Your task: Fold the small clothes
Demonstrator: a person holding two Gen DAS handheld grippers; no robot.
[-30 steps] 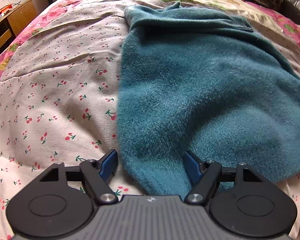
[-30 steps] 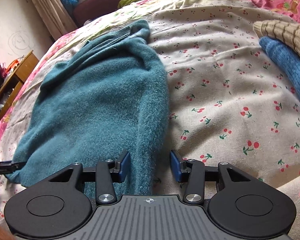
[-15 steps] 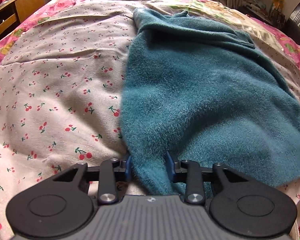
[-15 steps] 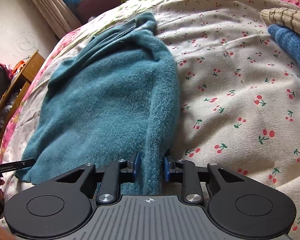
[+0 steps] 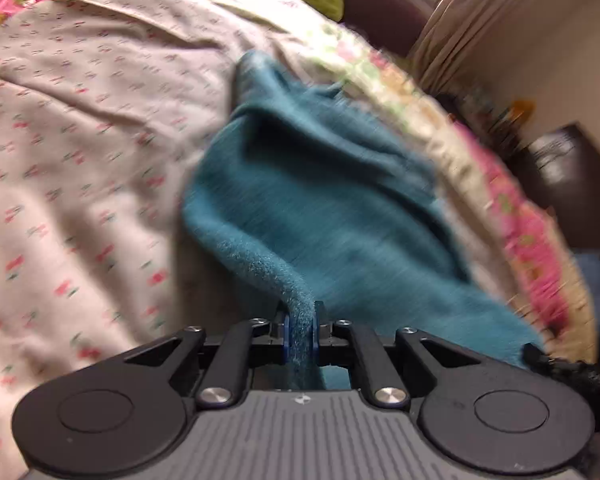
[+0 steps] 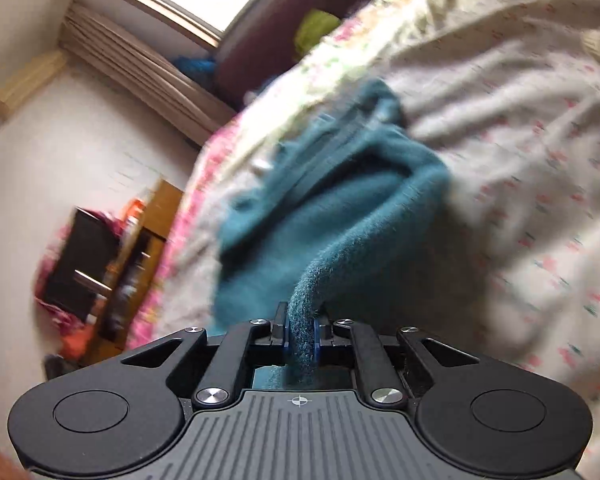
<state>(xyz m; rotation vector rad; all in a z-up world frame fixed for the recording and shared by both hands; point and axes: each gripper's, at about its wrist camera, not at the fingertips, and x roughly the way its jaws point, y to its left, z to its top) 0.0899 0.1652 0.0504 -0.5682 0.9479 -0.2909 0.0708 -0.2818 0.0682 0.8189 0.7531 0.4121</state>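
A teal garment (image 5: 320, 208) edge is pinched by the just-closed left gripper (image 5: 300, 330) and right gripper (image 6: 300, 334); cherry-print bedding (image 5: 80, 140) is spread beyond both jaws.

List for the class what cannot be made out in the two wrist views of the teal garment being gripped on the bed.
- Left wrist view: the print on the bedspread is smeared by motion blur.
- Left wrist view: the teal garment is bunched, so its type and far edge are unclear; the left gripper hides the pinched corner.
- Right wrist view: the right gripper covers the hem it clamps.
- Right wrist view: items on the wooden cabinet are blurred.
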